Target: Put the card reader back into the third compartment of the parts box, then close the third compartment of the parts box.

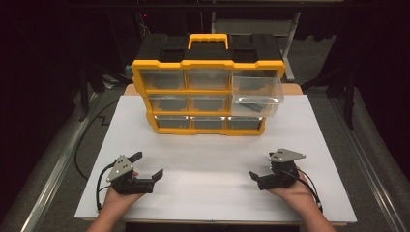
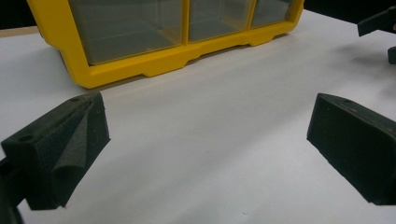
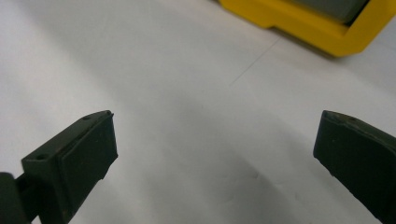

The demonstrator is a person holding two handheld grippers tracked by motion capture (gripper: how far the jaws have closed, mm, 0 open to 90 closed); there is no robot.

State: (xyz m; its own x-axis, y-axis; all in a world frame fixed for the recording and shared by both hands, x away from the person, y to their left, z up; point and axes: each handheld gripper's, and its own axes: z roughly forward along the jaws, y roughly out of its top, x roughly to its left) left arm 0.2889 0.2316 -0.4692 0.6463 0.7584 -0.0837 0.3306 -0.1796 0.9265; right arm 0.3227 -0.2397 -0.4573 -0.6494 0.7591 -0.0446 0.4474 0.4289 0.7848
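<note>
Left gripper [image 2: 205,144]: jaws spread wide, nothing between them.
Yellow organizer [image 2: 154,51]: ahead of the jaws, on the white table [image 2: 219,154].

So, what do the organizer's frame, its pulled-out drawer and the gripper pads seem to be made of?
The organizer frame looks like molded yellow plastic, smooth with a slight sheen. The pulled-out drawer seems to be clear hard plastic: the grey inside shows through it. The pads of the left gripper look like matte black foam or soft rubber, with a grainy surface.
</note>
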